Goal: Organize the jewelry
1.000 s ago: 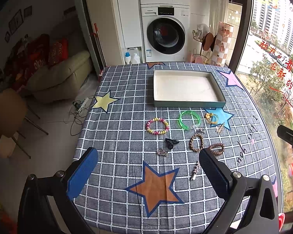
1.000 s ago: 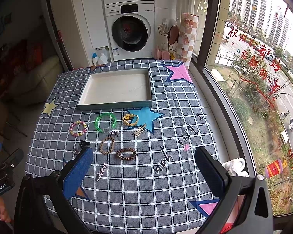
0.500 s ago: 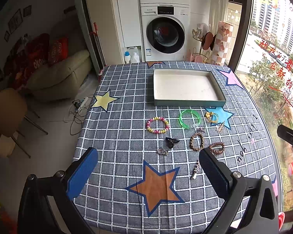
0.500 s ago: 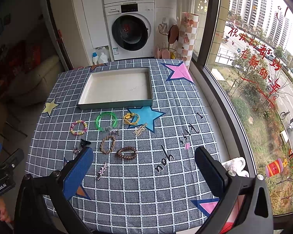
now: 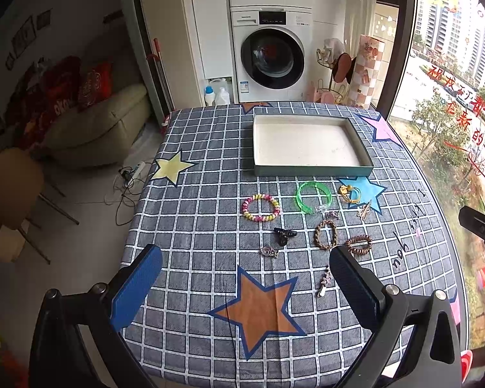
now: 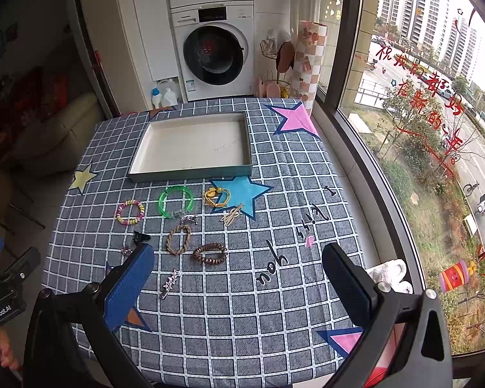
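Pre-grasp, nothing moved yet. Left claw (image 5: 242,286) and right claw (image 6: 237,278) both spread wide, empty, above the bench (image 5: 197,226). Jewelry lies loose at 6 o'clock of the empty tray (image 5: 310,170): green bangle (image 5: 313,192), beaded bracelet (image 5: 261,207), coil hair tie (image 6: 210,253). Next, I'd judge: lower one claw over a piece, pinch, carry to tray.

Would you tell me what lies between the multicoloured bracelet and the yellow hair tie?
The green bangle lies there, clearest in the left wrist view.
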